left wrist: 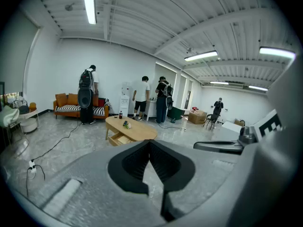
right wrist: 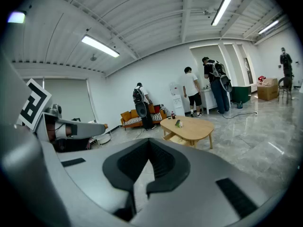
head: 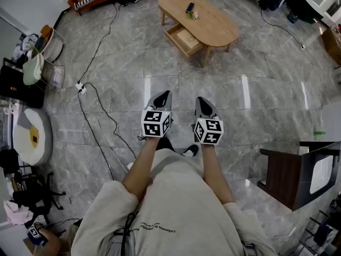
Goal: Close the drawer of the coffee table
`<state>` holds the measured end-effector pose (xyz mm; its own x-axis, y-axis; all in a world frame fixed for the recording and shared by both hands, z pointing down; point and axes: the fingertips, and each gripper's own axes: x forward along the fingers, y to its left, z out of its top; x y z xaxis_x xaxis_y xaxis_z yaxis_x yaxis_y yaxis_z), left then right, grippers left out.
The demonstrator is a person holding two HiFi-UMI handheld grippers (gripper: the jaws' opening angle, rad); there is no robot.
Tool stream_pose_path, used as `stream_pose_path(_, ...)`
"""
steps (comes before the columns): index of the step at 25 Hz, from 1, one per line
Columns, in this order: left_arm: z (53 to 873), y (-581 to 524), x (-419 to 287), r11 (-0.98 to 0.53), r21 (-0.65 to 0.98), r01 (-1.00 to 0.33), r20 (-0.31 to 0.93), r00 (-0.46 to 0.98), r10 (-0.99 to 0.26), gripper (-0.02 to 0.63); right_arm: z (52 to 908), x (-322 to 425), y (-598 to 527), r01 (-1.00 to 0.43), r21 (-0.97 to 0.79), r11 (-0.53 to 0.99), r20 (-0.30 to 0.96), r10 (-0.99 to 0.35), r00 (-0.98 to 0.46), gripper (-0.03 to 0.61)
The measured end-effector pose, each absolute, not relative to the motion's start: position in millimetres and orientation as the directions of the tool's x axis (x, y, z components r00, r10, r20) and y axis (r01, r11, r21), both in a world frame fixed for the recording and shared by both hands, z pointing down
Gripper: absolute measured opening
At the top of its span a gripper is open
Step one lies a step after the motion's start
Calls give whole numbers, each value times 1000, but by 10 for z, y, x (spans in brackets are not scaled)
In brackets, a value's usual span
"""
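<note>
In the head view, the left gripper (head: pixel 164 96) and right gripper (head: pixel 201 101) are held side by side, aimed at the counter (head: pixel 213 20) well apart from them. Its drawer (head: pixel 184 39) is seen pulled out. In the left gripper view, the jaws are clenched on nothing, with the drawer (left wrist: pixel 118 138) far ahead. In the right gripper view, the jaws are likewise pressed together and empty, presumably so the drawer front can be pushed.

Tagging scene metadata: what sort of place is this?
Probably an open studio or lab staged as a living room: wooden coffee table with an open drawer, orange sofa, power strip and trailing cables on the grey tiled floor.
</note>
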<state>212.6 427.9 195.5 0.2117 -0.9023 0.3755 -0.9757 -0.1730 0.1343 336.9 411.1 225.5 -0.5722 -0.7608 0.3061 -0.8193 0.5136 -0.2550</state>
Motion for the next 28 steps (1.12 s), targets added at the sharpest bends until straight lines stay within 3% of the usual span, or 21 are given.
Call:
stream_pose_path(9, 1559, 3699, 1725, -102, 211, -972, 289, 162, -944, 9, 2186, 2914, 3951, -794, -359, 491, 281, -754, -593, 15)
stream_pose_path(15, 1754, 3615, 1418, -185, 192, -964, 357, 244, -902, 9, 2012, 2610, 3691, -801, -353, 484, 268, -768, -582, 15)
stream_pose_path(28, 1517, 2673, 600, -330, 196, -923, 298, 377, -877, 9, 1852, 2009, 2697, -864, -315, 394, 257, -841, -477, 15)
